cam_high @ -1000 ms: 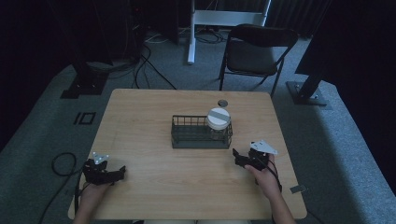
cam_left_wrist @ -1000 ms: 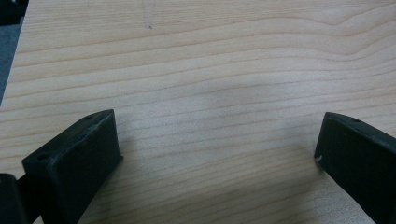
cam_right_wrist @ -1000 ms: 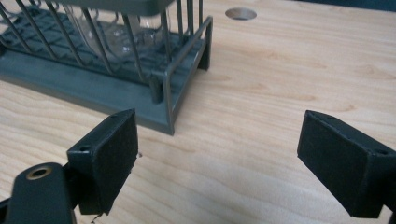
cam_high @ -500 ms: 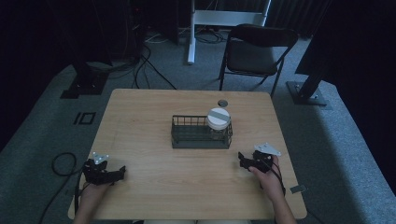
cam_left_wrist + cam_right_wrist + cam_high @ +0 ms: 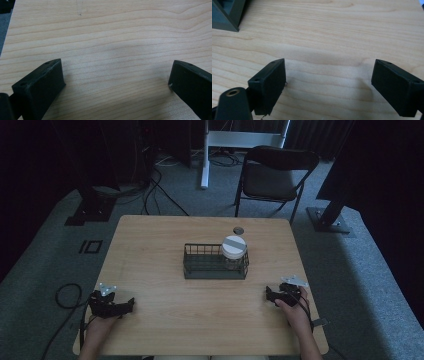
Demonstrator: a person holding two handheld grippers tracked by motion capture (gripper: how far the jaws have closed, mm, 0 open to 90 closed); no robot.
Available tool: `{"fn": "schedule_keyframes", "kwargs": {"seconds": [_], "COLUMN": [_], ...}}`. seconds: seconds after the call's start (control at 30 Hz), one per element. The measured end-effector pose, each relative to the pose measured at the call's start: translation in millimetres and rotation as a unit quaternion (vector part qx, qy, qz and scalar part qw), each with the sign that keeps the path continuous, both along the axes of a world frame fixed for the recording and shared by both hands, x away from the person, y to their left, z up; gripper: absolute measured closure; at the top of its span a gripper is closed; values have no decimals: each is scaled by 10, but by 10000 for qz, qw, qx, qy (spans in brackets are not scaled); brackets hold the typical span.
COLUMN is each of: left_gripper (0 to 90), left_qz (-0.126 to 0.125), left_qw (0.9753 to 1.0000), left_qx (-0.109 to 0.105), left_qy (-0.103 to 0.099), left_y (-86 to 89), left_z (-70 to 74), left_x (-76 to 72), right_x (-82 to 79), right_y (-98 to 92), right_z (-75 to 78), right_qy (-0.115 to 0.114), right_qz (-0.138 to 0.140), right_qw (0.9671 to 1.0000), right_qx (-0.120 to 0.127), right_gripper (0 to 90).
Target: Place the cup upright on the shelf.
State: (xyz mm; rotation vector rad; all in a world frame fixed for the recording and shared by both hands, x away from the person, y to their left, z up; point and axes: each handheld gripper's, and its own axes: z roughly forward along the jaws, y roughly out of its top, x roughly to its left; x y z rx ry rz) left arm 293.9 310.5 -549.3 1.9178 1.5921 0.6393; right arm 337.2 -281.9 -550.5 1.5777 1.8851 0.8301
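jar in basket, well beyond both jaws

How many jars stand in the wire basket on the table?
1. One jar with a white lid stands at the right end of the wire basket. The rest of the basket looks empty, though something low could be hidden.

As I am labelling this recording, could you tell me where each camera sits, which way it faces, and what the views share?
High view: above the person's side, facing forward and down on the table, wire basket and jar; forearms, left gripper and right gripper show.
Left gripper view: rides the left gripper, facing down at bare wood; its open jaws show.
Right gripper view: rides the right gripper, facing the tabletop and a basket corner; its open jaws show.
Shared: the wooden table; the basket in the high and right gripper views.
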Motion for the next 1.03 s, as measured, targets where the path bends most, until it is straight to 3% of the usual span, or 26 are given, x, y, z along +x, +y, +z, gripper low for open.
{"fn": "schedule_keyframes", "kwargs": {"seconds": [0.13,0.23,1.03], "left_gripper": [2,2,2], "left_qz": [-2,1,-3], "left_qw": [10000,10000,10000], "left_qx": [2,-1,4], "left_qy": [6,-1,8], "left_y": [0,0,0], "left_z": [1,0,1], "left_x": [0,0,-1], "right_x": [-5,-24,-38], "right_y": [-21,-88,-119], "right_z": [-7,-13,-15], "right_qy": [92,208,207], "right_qz": [-20,-145,-175], "right_qw": [10000,9996,9996], "right_qx": [-12,111,128], "right_gripper": [120,112,112]}}
